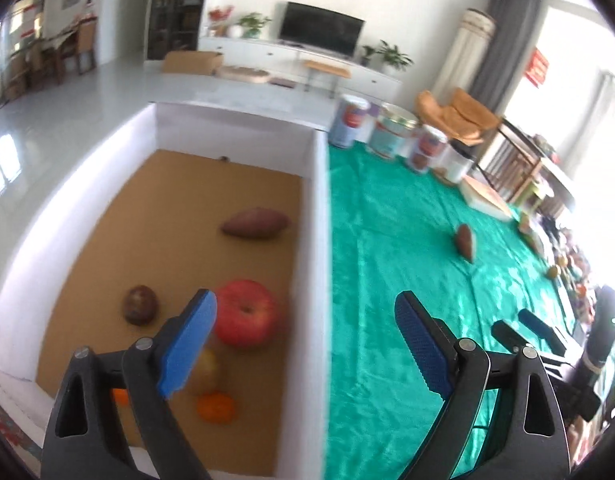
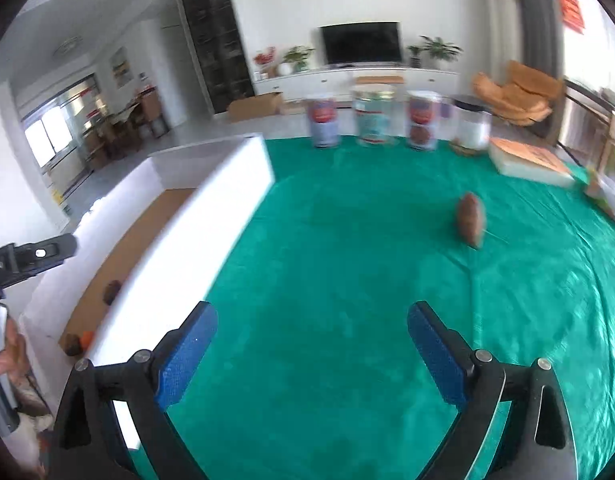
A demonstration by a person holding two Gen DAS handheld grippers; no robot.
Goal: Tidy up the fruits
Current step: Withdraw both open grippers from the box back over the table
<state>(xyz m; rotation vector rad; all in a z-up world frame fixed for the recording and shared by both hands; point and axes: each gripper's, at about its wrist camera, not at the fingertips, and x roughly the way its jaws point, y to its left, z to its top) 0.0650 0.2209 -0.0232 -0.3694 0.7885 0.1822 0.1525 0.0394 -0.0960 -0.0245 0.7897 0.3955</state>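
The 1 piece of produce not yet boxed is a sweet potato [image 2: 471,219] lying alone on the green tablecloth [image 2: 347,280], toward the far right part of the table and well apart from the white box [image 2: 211,216] along the cloth's left edge. It lies ahead and to the right of the right gripper [image 2: 312,354], whose blue-padded jaws stand wide with nothing between them. Its long axis runs roughly away from that camera, tilted slightly, so the jaws as they now stand would close across its short width, which looks favourable. The left gripper [image 1: 305,344] is also wide and empty, straddling the box's right wall above the contents, so the right gripper appears the nearer one to the loose sweet potato.

Inside the box, on its brown cardboard floor, the left wrist view shows a second sweet potato [image 1: 254,223] near the right wall, a red apple [image 1: 246,314], a dark brown round fruit [image 1: 140,305] and a tangerine [image 1: 216,408]. A yellowish fruit [image 1: 206,368] sits partly behind the left blue pad and cannot be identified. Both views are motion-blurred; the cans [image 2: 371,122] at the far edge and the clutter at the right edge are too soft to read
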